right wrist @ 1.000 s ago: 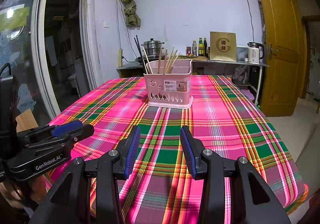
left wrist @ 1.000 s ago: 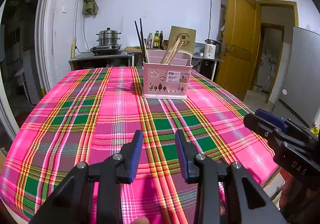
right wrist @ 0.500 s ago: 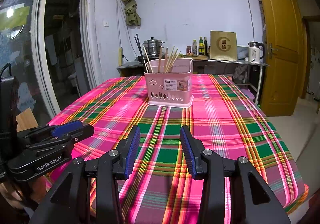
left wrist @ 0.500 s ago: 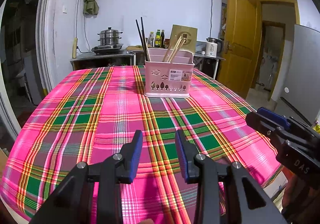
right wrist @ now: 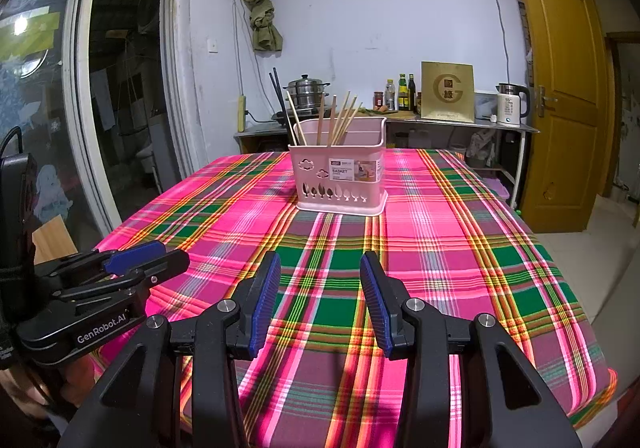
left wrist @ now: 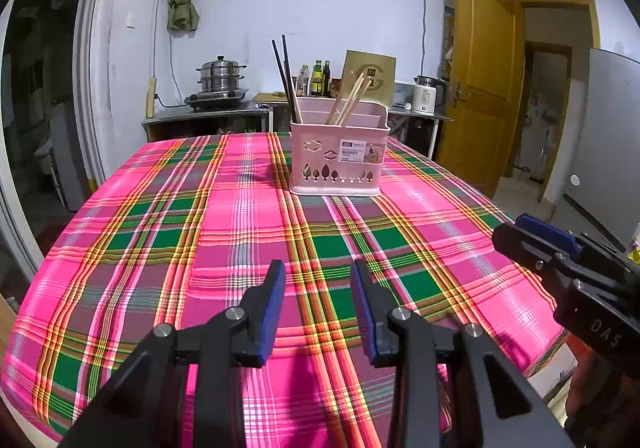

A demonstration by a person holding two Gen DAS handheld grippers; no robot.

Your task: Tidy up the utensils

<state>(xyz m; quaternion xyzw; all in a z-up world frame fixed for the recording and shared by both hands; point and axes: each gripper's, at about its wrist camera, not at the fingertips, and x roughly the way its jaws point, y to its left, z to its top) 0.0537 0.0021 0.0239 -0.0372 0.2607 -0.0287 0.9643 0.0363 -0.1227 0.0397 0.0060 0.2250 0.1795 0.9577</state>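
Observation:
A pink utensil basket (left wrist: 339,156) stands upright near the far middle of the table; it also shows in the right wrist view (right wrist: 339,172). Two black chopsticks (left wrist: 285,76) and several wooden chopsticks (right wrist: 336,120) stand in it. My left gripper (left wrist: 318,280) is open and empty, low over the near part of the plaid tablecloth (left wrist: 224,232). My right gripper (right wrist: 320,272) is open and empty, also near the front edge. Each gripper shows at the side of the other's view: the right one (left wrist: 552,248), the left one (right wrist: 140,260).
Behind the table a steel counter (right wrist: 440,124) carries a steamer pot (left wrist: 220,78), bottles (right wrist: 402,92), a brown bag (right wrist: 447,92) and a white kettle (right wrist: 510,108). A yellow door (right wrist: 560,88) stands at the right, a glass door frame (right wrist: 80,108) at the left.
The left gripper has moved slightly forward toward the basket and tilted down a little. The right gripper has shifted only a little. Both stay open.

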